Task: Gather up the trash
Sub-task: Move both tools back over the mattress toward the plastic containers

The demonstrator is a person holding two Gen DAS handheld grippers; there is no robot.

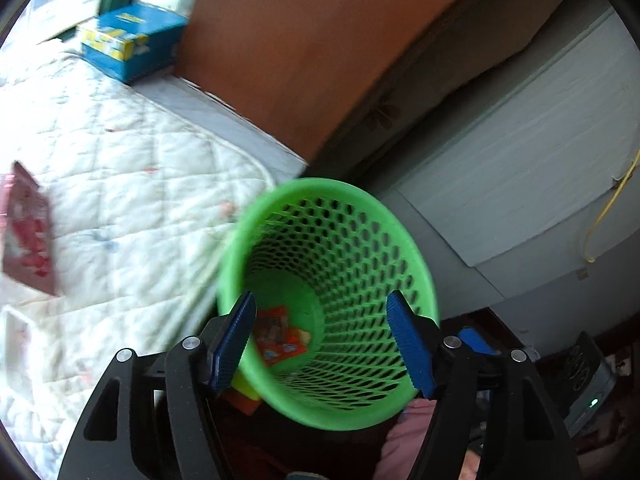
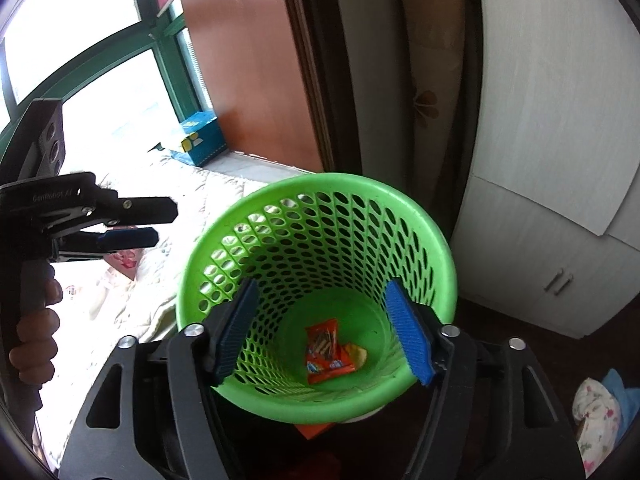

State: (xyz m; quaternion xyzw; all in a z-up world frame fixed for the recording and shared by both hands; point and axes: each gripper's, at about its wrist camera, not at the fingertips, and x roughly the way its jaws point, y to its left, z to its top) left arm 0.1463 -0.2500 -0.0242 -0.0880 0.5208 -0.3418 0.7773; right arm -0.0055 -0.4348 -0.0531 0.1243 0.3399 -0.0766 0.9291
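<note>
Bin: a green perforated plastic wastebasket [image 2: 320, 280] stands beside the bed.
Trash: an orange foil snack wrapper [image 2: 326, 350] lies on the bin's bottom.
Left gripper [image 1: 322, 340]: jaws apart, nothing between the pads.
Right gripper [image 2: 324, 330]: jaws apart over the bin, holding nothing.
Surface: a white quilted bed cover [image 1: 120, 168] carrying a blue cardboard box [image 1: 128, 42].
Room: a brown wooden panel [image 2: 248, 60] and a green-framed window [image 2: 172, 60].

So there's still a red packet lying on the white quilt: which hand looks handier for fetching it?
Probably the left. The red packet shows only in its view, on the quilt, and the left gripper already hangs open on that side. The right gripper sits open over the green basket.
</note>
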